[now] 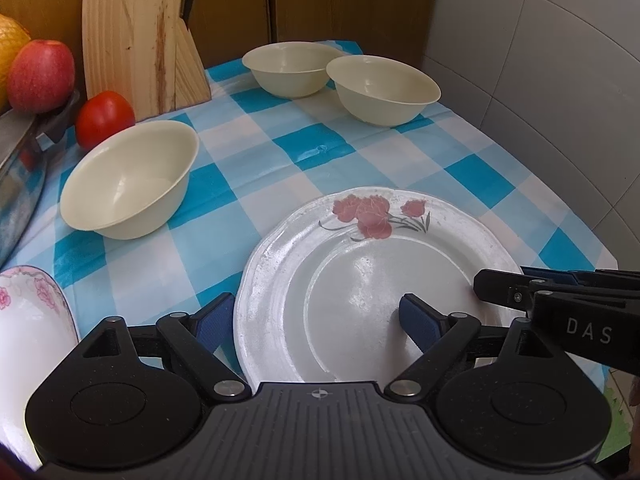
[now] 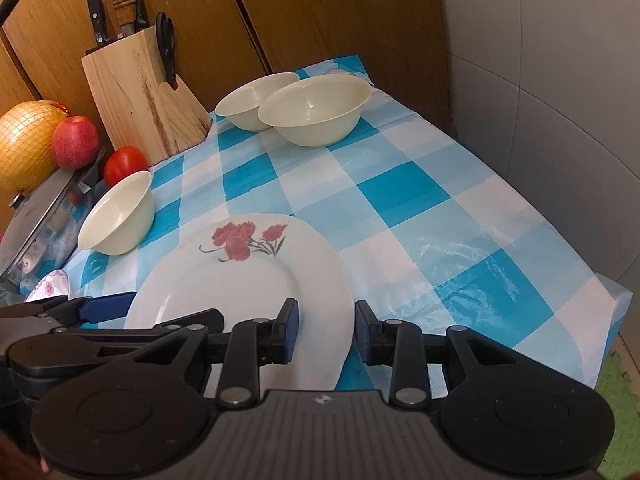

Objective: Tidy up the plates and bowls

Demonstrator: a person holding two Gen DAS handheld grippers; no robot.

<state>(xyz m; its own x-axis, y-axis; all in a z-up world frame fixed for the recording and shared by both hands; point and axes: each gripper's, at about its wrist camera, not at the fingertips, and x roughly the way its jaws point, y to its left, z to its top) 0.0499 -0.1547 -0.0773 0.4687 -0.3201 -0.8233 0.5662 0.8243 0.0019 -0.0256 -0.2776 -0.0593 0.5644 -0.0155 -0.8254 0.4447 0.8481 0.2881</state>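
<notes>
A white plate with red flowers (image 1: 360, 264) lies on the blue checked cloth, near the front edge. My left gripper (image 1: 316, 320) is open, its fingers straddling the plate's near left rim. My right gripper (image 2: 326, 326) is open, its fingers either side of the plate's (image 2: 240, 280) right rim; it shows at the right of the left wrist view (image 1: 560, 304). Three cream bowls stand upright: one at the left (image 1: 128, 180) (image 2: 118, 216), two touching at the back (image 1: 288, 68) (image 1: 384, 88) (image 2: 316, 108). A second floral plate (image 1: 28, 320) lies at the far left.
A wooden knife block (image 2: 136, 92) stands at the back left. A tomato (image 1: 105, 118), an apple (image 1: 40, 76) and a yellow fruit (image 2: 24, 140) sit by a metal lid (image 2: 44, 220). A tiled wall (image 2: 560, 120) bounds the right; the table edge (image 2: 600, 320) drops off at right.
</notes>
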